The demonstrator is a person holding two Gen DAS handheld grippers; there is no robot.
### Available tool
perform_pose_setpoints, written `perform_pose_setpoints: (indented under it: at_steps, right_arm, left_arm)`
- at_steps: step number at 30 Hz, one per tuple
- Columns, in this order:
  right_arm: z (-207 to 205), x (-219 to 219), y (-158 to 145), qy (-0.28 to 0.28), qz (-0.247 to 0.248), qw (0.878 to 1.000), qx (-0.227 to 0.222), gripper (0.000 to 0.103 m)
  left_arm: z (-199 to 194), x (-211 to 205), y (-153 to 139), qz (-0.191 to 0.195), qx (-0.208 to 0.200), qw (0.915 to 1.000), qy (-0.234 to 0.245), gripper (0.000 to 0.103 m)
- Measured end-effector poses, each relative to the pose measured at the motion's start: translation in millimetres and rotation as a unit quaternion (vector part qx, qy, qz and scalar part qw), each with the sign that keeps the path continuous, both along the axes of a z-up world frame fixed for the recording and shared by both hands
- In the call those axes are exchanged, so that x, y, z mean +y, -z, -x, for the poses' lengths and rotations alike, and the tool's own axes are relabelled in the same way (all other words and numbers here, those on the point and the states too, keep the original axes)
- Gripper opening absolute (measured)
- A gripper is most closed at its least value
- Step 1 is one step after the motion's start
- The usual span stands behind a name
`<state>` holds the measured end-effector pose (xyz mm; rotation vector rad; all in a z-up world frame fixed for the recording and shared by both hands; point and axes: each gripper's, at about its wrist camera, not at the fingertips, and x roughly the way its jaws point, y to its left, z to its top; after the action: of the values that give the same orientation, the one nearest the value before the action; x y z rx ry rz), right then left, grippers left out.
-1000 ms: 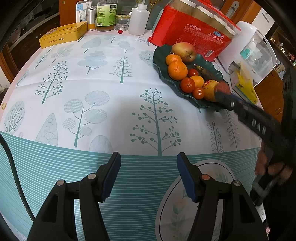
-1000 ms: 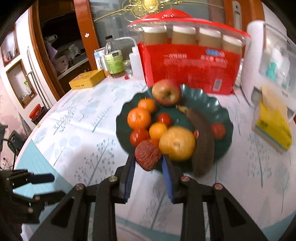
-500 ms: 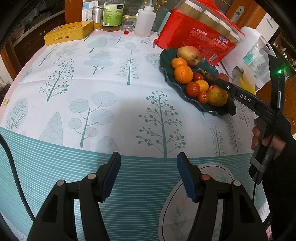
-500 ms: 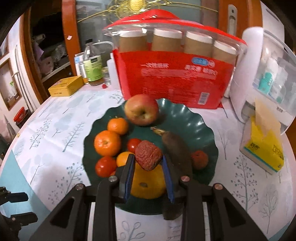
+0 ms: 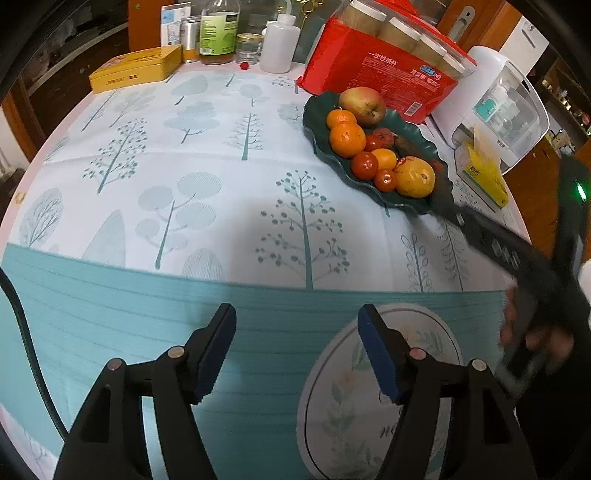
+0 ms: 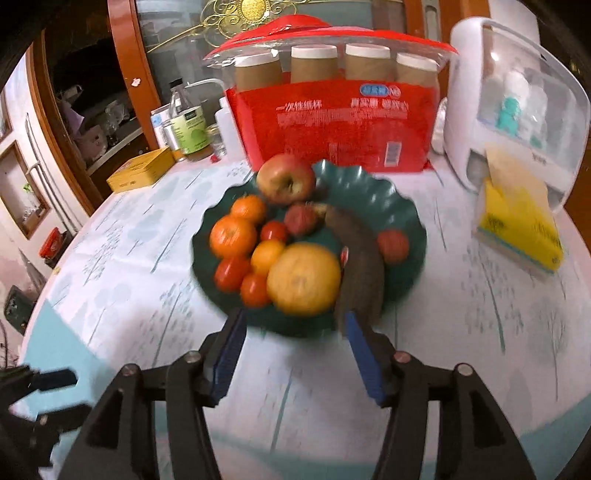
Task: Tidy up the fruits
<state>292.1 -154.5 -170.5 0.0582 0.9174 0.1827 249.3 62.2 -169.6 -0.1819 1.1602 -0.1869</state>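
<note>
A dark green scalloped plate [image 6: 402, 206] holds an apple [image 6: 286, 178], oranges, small tomatoes, a large yellow citrus [image 6: 303, 278], a brown banana [image 6: 360, 266] and a wrinkled red fruit [image 6: 301, 219] lying near the plate's middle. My right gripper [image 6: 293, 330] is open and empty, just short of the plate's near rim. The plate [image 5: 410, 127] also shows in the left wrist view at the right. My left gripper [image 5: 297, 334] is open and empty over the teal band of the tablecloth. The right gripper's arm [image 5: 517, 254] is blurred at the right there.
A red pack of paper cups [image 6: 340, 107] stands behind the plate. A white dispenser [image 6: 513, 107] and a yellow tissue pack [image 6: 517, 218] sit to the right. A yellow tin [image 5: 136, 68], bottles and jars [image 5: 218, 33] line the far left edge.
My right gripper opened and let go of the wrinkled red fruit, which now lies on the plate. The gripper has pulled back toward the near rim. The left gripper barely moved.
</note>
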Motion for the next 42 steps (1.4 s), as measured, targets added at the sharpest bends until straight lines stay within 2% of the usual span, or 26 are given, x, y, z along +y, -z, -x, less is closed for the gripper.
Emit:
perform_pose_setpoints:
  at_steps: [7,14,16,21,25,29,31,34,36,42]
  right_arm:
    - [85,-9,0,-0.002,-0.025,0.999,0.048,0.068]
    - [163,-26,-3,0.017,-0.041,0.995,0.095,0.072]
    - [179,-29,-8,0.015,-0.037,0.995,0.092,0.075]
    - [217,-30,-37,0.008,-0.012,0.997,0.069,0.079]
    - [242,-34,-68,-0.015,-0.035,0.997,0.061,0.08]
    - [260,-32,-96,-0.022,-0.032,0.998,0.057,0.081]
    - [266,-33,-107,-0.025,-0.04,0.997,0.066,0.087]
    - [277,-37,-122,-0.015,-0.059,0.994,0.088,0.09]
    - [288,-39,-132,-0.006,-0.072,0.993,0.092,0.092]
    - [315,-32,-153,-0.002,-0.054,0.996,0.066,0.096]
  left_arm:
    - [42,-3,-15,-0.005,-0.002,0.9999,-0.01,0.072]
    - [90,-12,-30,-0.01,-0.006,0.9999,0.001,0.073]
    - [105,-16,-36,-0.01,-0.009,0.9999,0.01,0.074]
    - [139,-23,-59,-0.017,-0.026,0.9994,0.017,0.075]
    - [164,-30,-81,-0.049,-0.042,0.9979,0.006,0.077]
    - [186,-37,-105,-0.048,-0.064,0.9967,0.008,0.077]
    - [195,-42,-119,-0.053,-0.074,0.9958,0.011,0.077]
    - [205,-48,-135,-0.071,-0.07,0.9949,0.01,0.079]
    - [212,-50,-143,-0.068,-0.075,0.9949,0.007,0.079]
    - [235,-58,-155,-0.081,-0.102,0.9914,-0.005,0.082]
